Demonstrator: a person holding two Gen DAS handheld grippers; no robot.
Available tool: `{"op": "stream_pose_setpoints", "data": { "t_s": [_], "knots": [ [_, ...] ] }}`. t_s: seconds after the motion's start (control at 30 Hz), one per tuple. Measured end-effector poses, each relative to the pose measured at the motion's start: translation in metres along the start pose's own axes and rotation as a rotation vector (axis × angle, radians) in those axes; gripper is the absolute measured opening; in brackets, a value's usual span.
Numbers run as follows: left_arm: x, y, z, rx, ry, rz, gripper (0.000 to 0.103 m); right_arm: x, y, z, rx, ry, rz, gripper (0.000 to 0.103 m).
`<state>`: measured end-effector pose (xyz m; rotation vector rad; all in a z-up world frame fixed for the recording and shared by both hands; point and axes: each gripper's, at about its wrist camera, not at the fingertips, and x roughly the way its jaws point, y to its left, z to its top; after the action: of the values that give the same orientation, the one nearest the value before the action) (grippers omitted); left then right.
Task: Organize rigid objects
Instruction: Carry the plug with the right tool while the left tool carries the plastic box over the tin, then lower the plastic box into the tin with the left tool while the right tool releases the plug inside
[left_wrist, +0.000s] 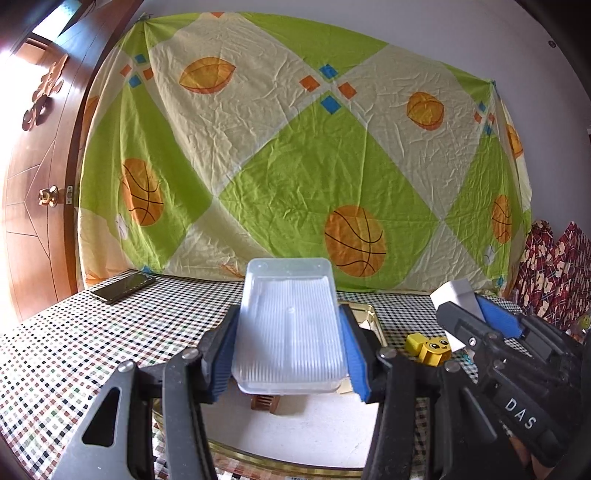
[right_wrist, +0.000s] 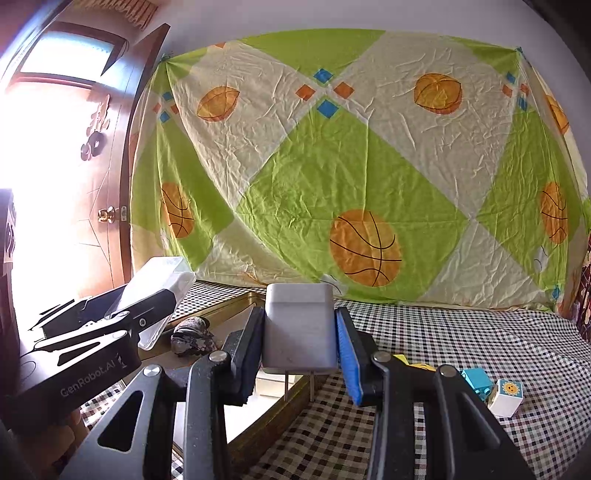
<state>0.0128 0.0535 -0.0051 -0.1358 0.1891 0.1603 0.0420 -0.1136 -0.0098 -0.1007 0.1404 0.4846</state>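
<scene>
My left gripper (left_wrist: 288, 354) is shut on a clear plastic box (left_wrist: 290, 325) and holds it above a gold-rimmed tray (left_wrist: 280, 424). My right gripper (right_wrist: 301, 350) is shut on a white power adapter (right_wrist: 300, 328) with two metal prongs pointing down, over the tray's right edge (right_wrist: 258, 417). In the left wrist view the right gripper (left_wrist: 480, 317) shows at the right with the adapter (left_wrist: 456, 293). In the right wrist view the left gripper (right_wrist: 147, 306) shows at the left with the box (right_wrist: 159, 280).
A yellow smiley block (left_wrist: 430, 347) lies right of the tray. A blue block (right_wrist: 476, 380) and a white sun cube (right_wrist: 506, 397) lie on the checked tablecloth (right_wrist: 461, 332). A phone (left_wrist: 123, 286) lies far left. A dark shell-like object (right_wrist: 192, 336) and a small wooden piece (left_wrist: 264, 402) lie in the tray.
</scene>
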Motion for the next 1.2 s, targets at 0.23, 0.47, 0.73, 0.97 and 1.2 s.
{"op": "stream_pose_setpoints", "data": {
  "t_s": [0.23, 0.47, 0.73, 0.97, 1.2],
  "knots": [
    [0.004, 0.011, 0.002, -0.002, 0.014, 0.018, 0.051, 0.006, 0.010, 0.001, -0.019, 0.007, 0.016, 0.040],
    [0.009, 0.018, 0.002, -0.006, 0.041, 0.018, 0.051, 0.011, 0.019, 0.001, -0.032, 0.009, 0.027, 0.040],
    [0.010, 0.022, 0.006, 0.014, 0.039, 0.026, 0.051, 0.018, 0.030, 0.000, -0.050, 0.026, 0.043, 0.040],
    [0.020, 0.031, 0.005, 0.004, 0.061, 0.039, 0.051, 0.021, 0.029, 0.001, -0.037, 0.033, 0.049, 0.040],
    [0.017, 0.030, 0.005, 0.014, 0.045, 0.049, 0.051, 0.020, 0.026, 0.000, -0.022, 0.025, 0.046, 0.040]
  ]
}}
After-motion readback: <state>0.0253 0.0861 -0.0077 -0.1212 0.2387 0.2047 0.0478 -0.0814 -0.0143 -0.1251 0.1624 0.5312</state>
